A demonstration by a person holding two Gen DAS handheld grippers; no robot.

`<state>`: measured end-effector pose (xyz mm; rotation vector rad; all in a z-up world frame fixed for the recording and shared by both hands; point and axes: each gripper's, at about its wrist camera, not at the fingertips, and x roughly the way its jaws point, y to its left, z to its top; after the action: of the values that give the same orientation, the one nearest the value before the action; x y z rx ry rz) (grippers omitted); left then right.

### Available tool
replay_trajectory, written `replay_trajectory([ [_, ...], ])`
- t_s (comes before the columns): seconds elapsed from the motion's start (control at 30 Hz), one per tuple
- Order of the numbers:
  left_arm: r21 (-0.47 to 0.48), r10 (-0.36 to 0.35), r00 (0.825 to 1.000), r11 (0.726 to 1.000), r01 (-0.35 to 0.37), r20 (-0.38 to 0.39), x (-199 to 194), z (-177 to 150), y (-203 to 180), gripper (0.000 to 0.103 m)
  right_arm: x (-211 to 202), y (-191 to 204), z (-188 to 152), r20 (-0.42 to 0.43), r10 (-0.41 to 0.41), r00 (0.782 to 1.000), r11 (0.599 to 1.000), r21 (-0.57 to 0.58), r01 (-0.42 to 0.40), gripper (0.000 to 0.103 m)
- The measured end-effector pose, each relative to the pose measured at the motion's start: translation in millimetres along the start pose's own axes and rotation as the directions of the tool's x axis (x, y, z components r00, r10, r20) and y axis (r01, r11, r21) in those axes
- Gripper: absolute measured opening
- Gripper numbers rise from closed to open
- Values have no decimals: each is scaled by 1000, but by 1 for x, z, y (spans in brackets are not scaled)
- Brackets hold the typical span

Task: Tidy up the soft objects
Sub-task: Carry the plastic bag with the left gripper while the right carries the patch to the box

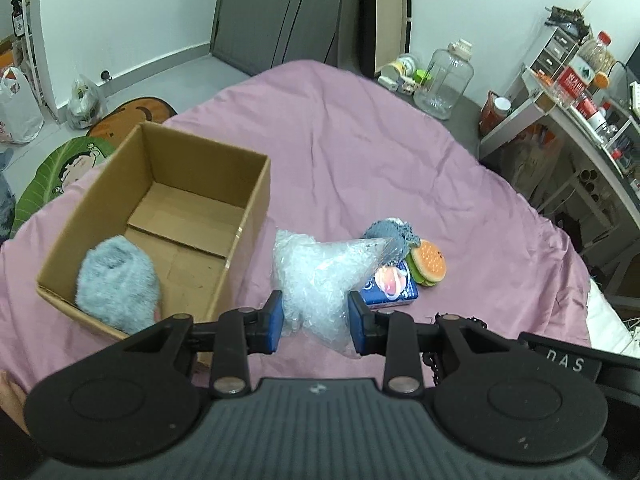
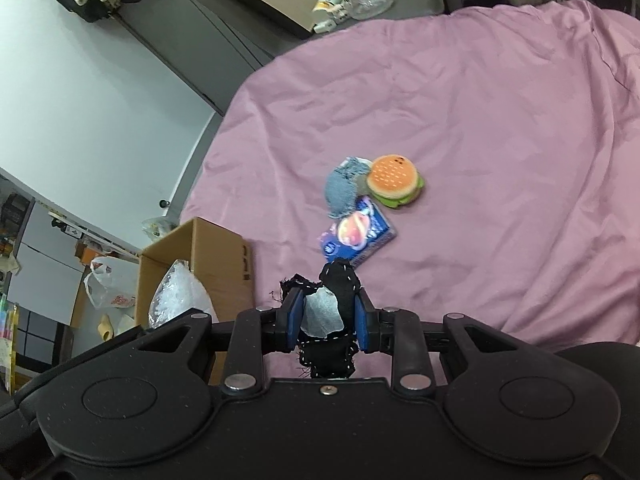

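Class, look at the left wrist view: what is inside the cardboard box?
The cardboard box holds one fluffy grey plush in its near corner; the rest is bare floor flaps. Whatever lies under the plush is covered.

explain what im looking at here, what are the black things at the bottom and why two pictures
Each picture comes from a camera on a hand-held claw; a person carries one in each hand. The black shape at the bottom is the claw itself. The left claw grips a clear bubble-wrap bundle. The right claw grips a black stitched cloth. On the pink sheet stands a cardboard box with a grey fluffy item inside. A burger plush, a blue packet and a grey-blue knit piece remain.
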<state>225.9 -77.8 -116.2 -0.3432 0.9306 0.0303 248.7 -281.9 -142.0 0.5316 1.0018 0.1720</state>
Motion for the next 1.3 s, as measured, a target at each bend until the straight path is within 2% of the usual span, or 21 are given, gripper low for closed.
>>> replay_trajectory([
  [0.53,-13,4,997,1000,-3,78,-45,26,49,32,-14,63,0,59,34,998,997,-64,-30,27],
  [1.3,-79,9,998,997,-3,66,-50,51,119,32,13,140,-9,28,43,999,986,-163,-38,27],
])
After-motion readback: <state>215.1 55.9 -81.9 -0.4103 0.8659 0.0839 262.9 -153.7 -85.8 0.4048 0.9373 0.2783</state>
